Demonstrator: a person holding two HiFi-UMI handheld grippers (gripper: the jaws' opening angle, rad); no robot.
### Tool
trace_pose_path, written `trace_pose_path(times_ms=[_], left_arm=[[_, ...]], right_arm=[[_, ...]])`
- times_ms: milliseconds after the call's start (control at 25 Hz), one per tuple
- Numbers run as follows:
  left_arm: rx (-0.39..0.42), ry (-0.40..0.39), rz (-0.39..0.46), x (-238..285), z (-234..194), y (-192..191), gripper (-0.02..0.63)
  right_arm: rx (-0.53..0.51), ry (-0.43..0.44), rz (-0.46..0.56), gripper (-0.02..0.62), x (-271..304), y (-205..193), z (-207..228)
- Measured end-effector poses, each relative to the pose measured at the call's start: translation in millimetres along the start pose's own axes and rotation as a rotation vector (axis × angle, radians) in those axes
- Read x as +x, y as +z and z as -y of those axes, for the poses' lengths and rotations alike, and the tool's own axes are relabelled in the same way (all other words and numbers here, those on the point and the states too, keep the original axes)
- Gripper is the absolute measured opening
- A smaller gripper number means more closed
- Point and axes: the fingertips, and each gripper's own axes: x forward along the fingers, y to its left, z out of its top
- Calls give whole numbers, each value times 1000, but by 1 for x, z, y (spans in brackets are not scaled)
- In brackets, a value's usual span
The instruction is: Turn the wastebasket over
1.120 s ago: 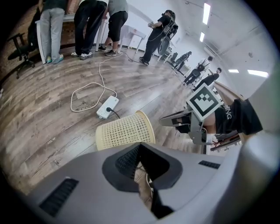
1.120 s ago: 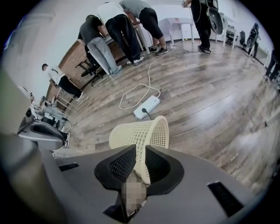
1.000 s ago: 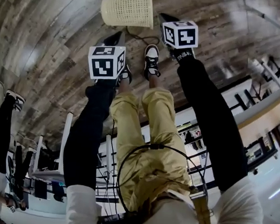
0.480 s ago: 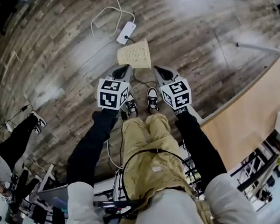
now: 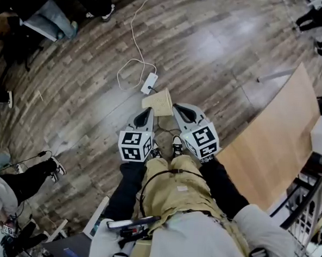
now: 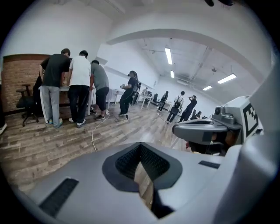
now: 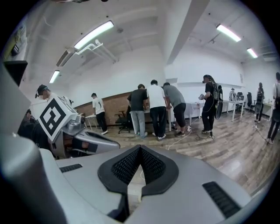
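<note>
The wastebasket [image 5: 159, 102] is a small cream mesh bin on the wooden floor, just ahead of the person's shoes; its opening does not show. My left gripper [image 5: 148, 112] points at its near left corner and my right gripper [image 5: 177, 108] at its near right side; both are close to it, and I cannot tell whether they touch. In the left gripper view the left gripper [image 6: 140, 148] has its jaws together with nothing between them. The right gripper [image 7: 140, 149] looks the same in its own view. The basket is not clear in either gripper view.
A white power strip [image 5: 148, 83] with a looping cable lies on the floor just beyond the basket. A light wooden tabletop [image 5: 269, 142] stands at the right. Several people stand at a desk [image 7: 192, 107] further off. Another person's legs [image 5: 22, 179] are at the lower left.
The head view has pulled back and up, so the basket looks smaller and farther away. Both grippers stay side by side, pointed at the basket, still shut.
</note>
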Motion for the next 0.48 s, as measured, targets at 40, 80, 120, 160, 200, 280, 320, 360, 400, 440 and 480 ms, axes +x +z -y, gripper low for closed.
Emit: trace_pose_path(times_ms=[40, 80, 120, 160, 200, 280, 320, 360, 400, 440, 480], left_arm=[[9, 0, 21, -9, 9, 7, 2], [22, -1, 37, -19, 18, 13, 2], [38, -5, 52, -28, 26, 20, 2], [58, -12, 70, -35, 34, 28, 2], [79, -22, 93, -42, 40, 39, 2], [110, -41, 148, -54, 51, 61, 2], [118, -49, 176, -63, 58, 70, 2], [121, -57, 204, -72, 65, 78, 2], [124, -64, 232, -80, 74, 86, 2], [131, -71, 262, -87, 82, 95, 2], [141, -79, 290, -93, 89, 105, 2]], right_arm=[[-7, -2, 15, 21, -11, 9, -6], [-12, -4, 29, 21, -22, 17, -13], [-16, -8, 45, 21, -34, 26, -18], [-20, -15, 67, 21, -43, 37, -22], [-30, -24, 93, 21, -51, 50, -23], [-58, -42, 151, 21, -66, 77, -25], [-72, -49, 179, 21, -75, 89, -27], [-85, -56, 206, 21, -85, 100, -30], [-98, -63, 235, 21, -95, 111, -32], [-112, -71, 265, 21, -105, 123, -33], [-128, -79, 296, 21, -113, 136, -33]])
